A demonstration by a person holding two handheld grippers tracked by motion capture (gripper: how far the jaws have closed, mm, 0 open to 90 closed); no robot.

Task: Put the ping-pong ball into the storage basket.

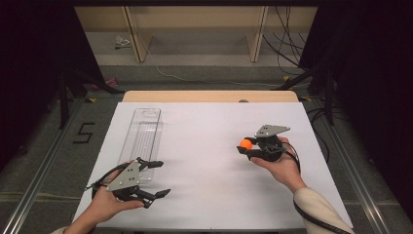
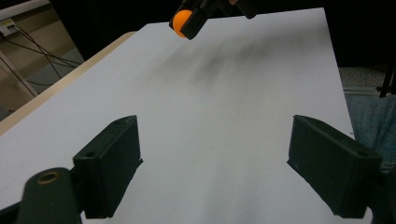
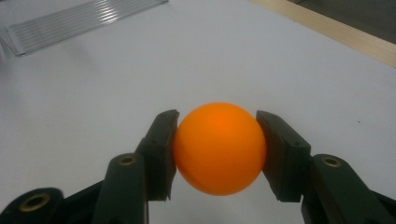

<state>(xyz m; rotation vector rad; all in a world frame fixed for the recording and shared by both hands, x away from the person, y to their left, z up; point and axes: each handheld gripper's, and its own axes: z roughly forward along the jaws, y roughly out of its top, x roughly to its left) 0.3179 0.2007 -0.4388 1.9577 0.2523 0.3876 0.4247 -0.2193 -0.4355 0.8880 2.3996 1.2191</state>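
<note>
Orange ball (image 3: 219,148) sits pinched between the two black jaws of the right gripper (image 1: 246,145), held above the right half of the white table (image 1: 209,161). Left gripper (image 1: 155,178) — jaws spread wide, holding nothing — hovers near a clear plastic tray (image 1: 141,134).

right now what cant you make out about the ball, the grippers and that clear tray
- Orange ball: the sides under the right gripper pads are covered, and whether it clears the table cannot be told.
- Clear tray: its near end is hidden behind the left gripper in the high view; contents too faint to tell.
- Right gripper in the left gripper view: cut off by the top edge.
</note>
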